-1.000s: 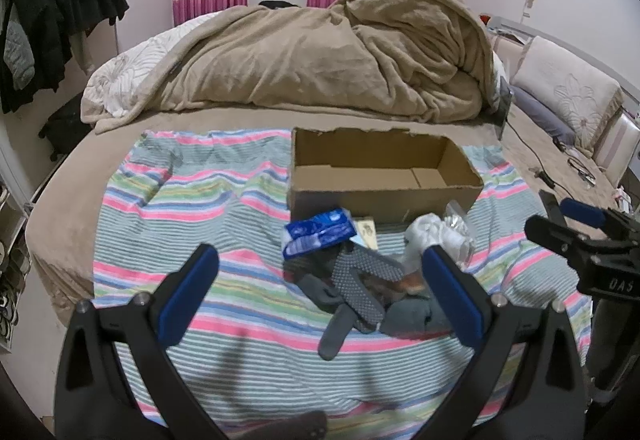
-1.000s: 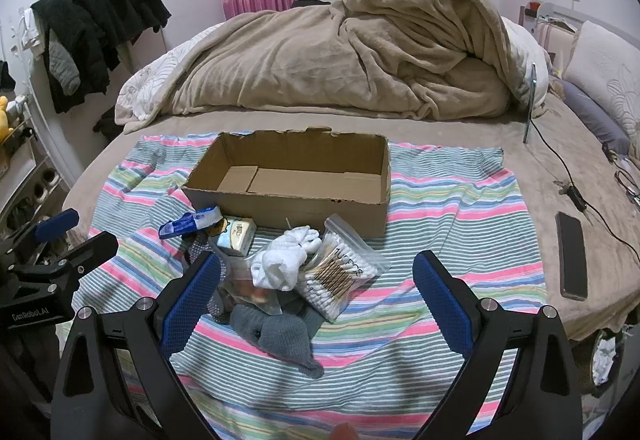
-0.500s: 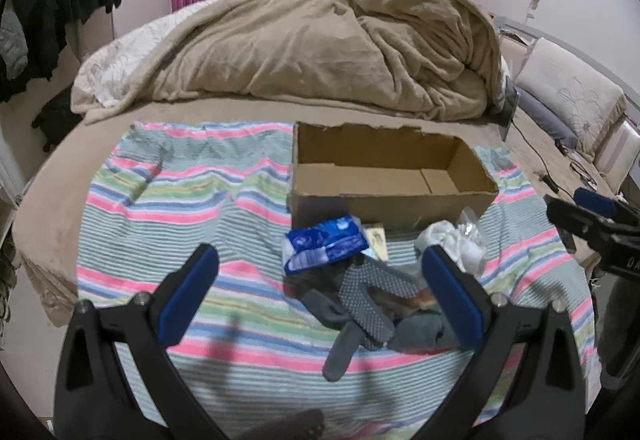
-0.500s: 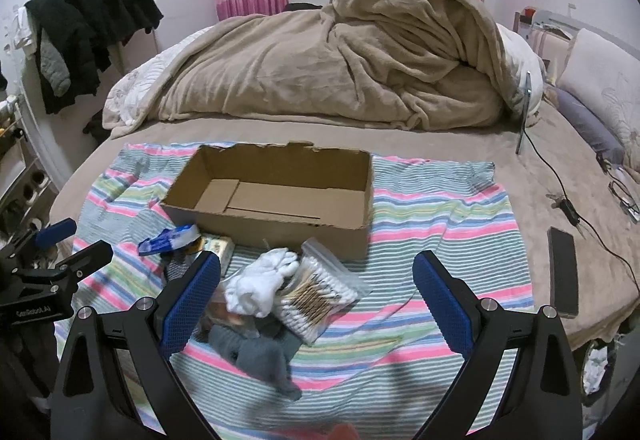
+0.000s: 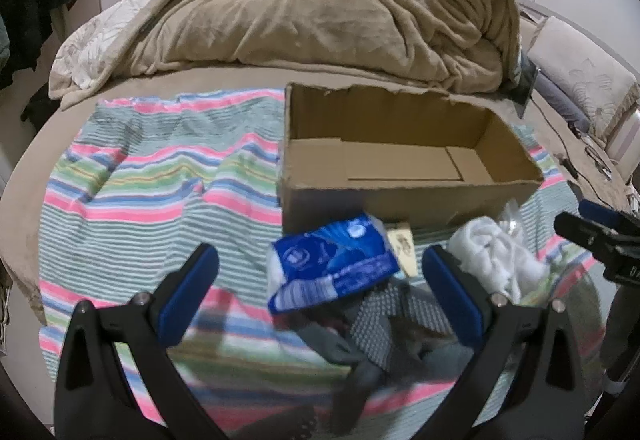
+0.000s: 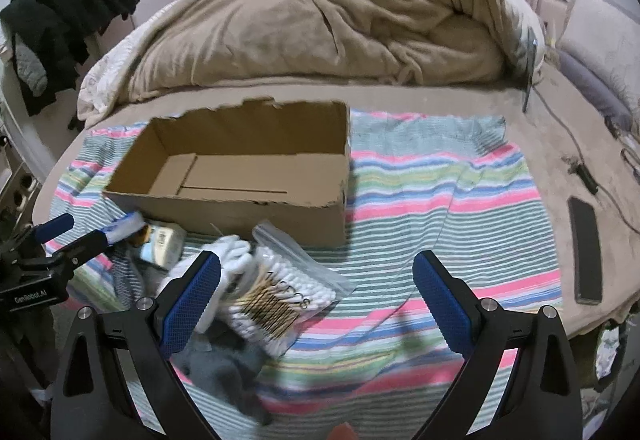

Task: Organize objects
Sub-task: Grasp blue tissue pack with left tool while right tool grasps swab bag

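An empty open cardboard box point(image 5: 400, 159) point(image 6: 248, 175) stands on a striped cloth point(image 5: 152, 191) point(image 6: 440, 207) on the bed. In front of it lies a pile: a blue tissue pack point(image 5: 332, 268), a dotted grey glove point(image 5: 380, 324), a white sock bundle point(image 5: 492, 256) point(image 6: 232, 252), a bag of cotton swabs point(image 6: 288, 288), a small beige packet point(image 6: 164, 240). My left gripper point(image 5: 320, 276) is open, just above the tissue pack. My right gripper point(image 6: 316, 284) is open, above the swab bag.
A heaped beige blanket point(image 5: 320, 7) lies behind the box. A black phone point(image 6: 585, 252) and cables point(image 6: 576, 159) lie on the bed at right. Dark clothes point(image 6: 60, 23) hang at left. A pillow point(image 5: 576, 79) is at far right.
Both grippers have moved forward and down toward the pile in front of the box. Both stayed open. The objects have not moved.
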Action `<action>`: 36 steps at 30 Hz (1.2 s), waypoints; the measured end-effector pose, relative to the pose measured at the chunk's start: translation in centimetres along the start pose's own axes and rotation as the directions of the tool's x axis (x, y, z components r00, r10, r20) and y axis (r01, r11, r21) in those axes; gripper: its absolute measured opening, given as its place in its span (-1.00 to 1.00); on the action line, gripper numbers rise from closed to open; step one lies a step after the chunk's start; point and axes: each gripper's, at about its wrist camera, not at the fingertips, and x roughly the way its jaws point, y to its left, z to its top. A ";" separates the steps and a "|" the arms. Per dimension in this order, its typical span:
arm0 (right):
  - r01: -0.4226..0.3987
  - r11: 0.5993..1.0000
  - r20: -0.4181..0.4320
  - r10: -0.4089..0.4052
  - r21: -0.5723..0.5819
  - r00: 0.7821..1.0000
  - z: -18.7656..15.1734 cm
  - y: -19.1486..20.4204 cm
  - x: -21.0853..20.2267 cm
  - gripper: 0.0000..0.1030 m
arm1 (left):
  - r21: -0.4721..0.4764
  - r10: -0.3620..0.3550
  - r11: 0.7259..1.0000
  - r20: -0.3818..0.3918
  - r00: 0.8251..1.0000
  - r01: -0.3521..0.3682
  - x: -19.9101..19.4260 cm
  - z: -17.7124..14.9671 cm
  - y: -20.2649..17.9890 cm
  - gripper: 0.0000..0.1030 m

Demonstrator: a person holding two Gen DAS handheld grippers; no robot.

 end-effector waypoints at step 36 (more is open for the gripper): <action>-0.195 0.977 -0.039 0.199 0.088 0.979 -2.0 -1.7 2.3 0.09 | -0.001 -0.091 0.996 -0.048 0.995 0.091 1.9 -1.8 -0.6 -0.17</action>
